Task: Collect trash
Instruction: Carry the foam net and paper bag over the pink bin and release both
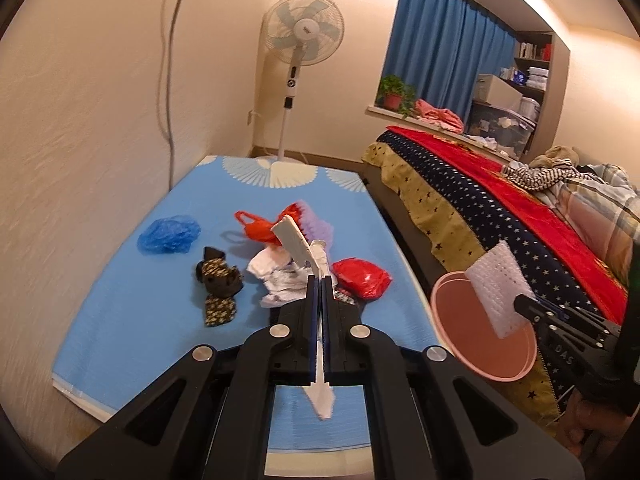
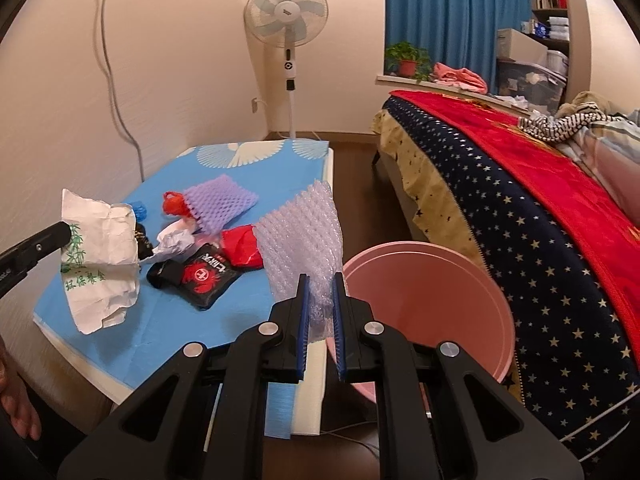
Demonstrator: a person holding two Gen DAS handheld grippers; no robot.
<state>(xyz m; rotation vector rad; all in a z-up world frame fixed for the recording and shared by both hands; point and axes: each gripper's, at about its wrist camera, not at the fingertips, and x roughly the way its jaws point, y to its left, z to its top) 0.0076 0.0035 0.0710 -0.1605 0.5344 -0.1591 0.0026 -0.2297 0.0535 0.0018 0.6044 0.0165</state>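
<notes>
Pink bin (image 2: 432, 308) mouth unobstructed

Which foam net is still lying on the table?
The purple net. It rests on the trash pile on the blue table, while the white net is held up in the right gripper beside the pink bin.

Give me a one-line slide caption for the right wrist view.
Right gripper holds white foam netting beside the pink bin; left gripper lifts a crumpled paper wrapper over the blue mat.
</notes>
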